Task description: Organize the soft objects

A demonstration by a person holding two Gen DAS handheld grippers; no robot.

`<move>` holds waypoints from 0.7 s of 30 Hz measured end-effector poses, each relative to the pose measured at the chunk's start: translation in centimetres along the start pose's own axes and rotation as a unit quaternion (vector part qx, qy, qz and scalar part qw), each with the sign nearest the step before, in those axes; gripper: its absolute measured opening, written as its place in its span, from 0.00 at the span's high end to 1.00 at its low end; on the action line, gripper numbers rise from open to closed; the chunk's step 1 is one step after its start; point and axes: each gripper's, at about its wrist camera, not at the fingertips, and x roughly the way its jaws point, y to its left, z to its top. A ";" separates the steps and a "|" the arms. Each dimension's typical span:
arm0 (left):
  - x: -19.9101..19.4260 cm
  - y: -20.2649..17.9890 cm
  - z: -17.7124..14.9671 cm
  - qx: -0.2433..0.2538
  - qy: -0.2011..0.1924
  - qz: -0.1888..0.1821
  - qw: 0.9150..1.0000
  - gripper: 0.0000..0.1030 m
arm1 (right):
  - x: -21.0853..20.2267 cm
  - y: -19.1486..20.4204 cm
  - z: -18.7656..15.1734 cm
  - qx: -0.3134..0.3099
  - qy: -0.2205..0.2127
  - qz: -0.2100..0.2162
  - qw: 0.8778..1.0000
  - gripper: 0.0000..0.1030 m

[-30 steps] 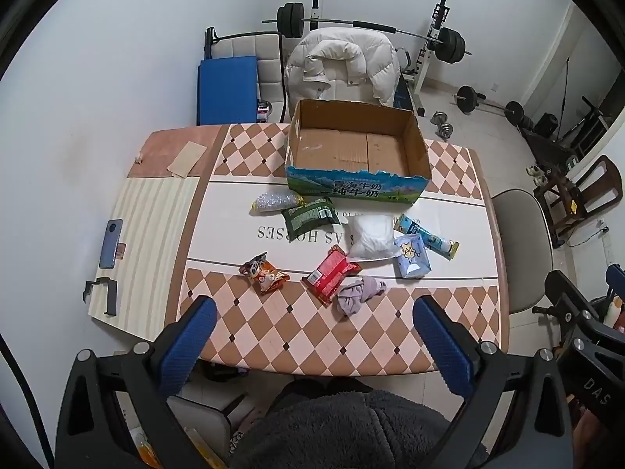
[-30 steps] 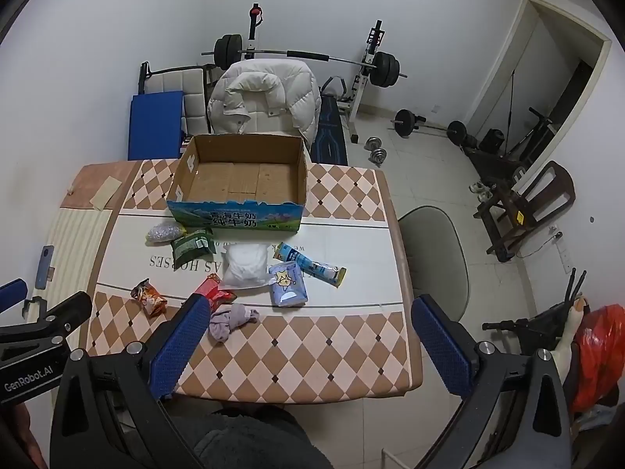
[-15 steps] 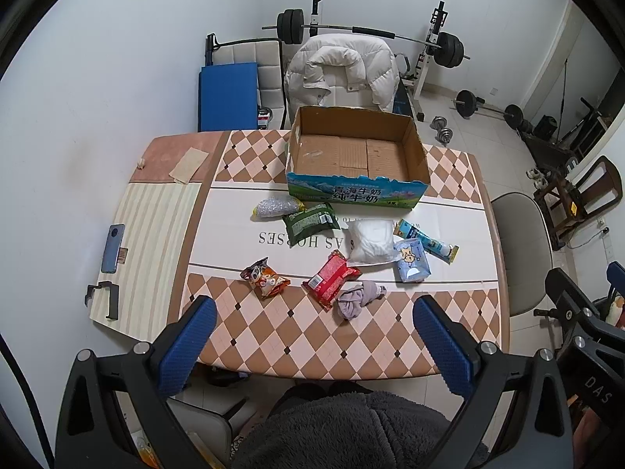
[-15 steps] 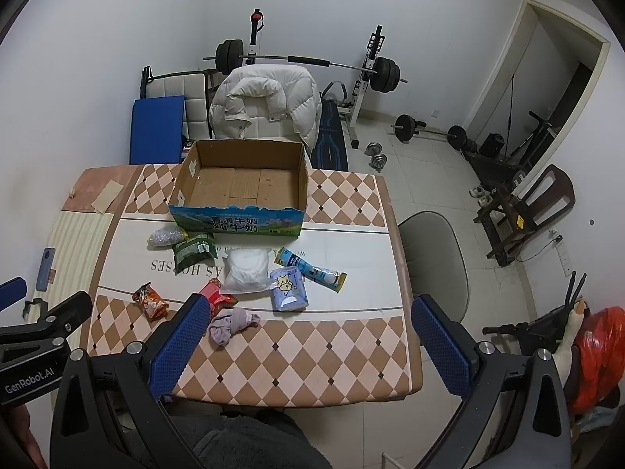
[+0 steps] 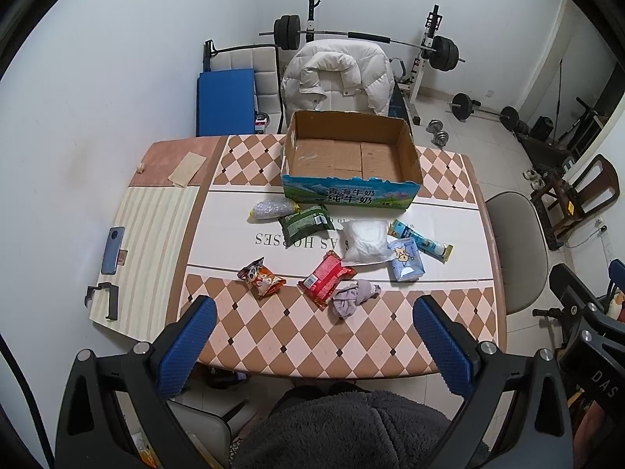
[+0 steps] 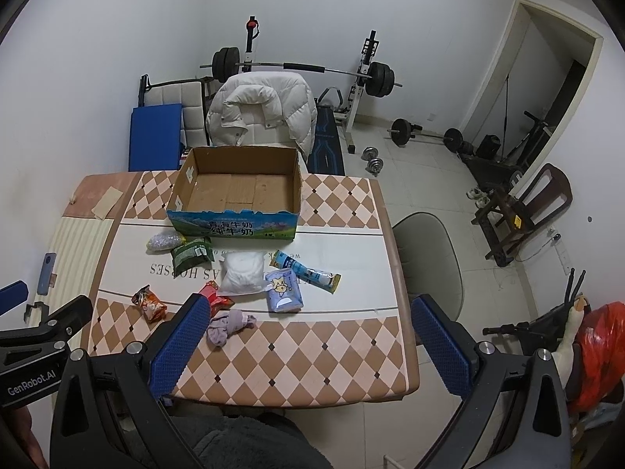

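An open, empty cardboard box (image 5: 351, 156) (image 6: 238, 191) stands at the far side of the table. In front of it lie several soft items: a grey bubble packet (image 5: 271, 209), a green pouch (image 5: 306, 223), a white bag (image 5: 365, 240) (image 6: 242, 271), a blue tube pack (image 5: 422, 240), a light blue pouch (image 5: 406, 265) (image 6: 284, 289), a red snack pack (image 5: 326, 279), an orange snack pack (image 5: 261, 276) (image 6: 149, 304) and a crumpled purple cloth (image 5: 353, 297) (image 6: 228, 326). My left gripper (image 5: 312, 336) and my right gripper (image 6: 308, 336) are both open, empty and held high above the table's near edge.
A phone (image 5: 113, 250) and a black clip (image 5: 103, 299) lie on the striped mat at the table's left. A grey chair (image 5: 515, 250) stands to the right. A chair with a white jacket (image 5: 340, 78) and a barbell rack stand behind the table.
Both grippers have risen and pulled back a little, so the table looks smaller and lower in both views. Nothing on the table has moved.
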 end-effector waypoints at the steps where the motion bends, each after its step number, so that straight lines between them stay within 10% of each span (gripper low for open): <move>1: -0.1 -0.1 0.0 0.001 -0.001 0.000 1.000 0.01 | -0.1 0.0 0.1 0.000 -0.001 0.000 1.000 0.00; 21: -1.7 -1.0 -1.4 0.003 -0.016 -0.002 1.000 0.01 | -1.8 -1.0 -0.2 0.006 -0.012 -0.005 1.000 0.00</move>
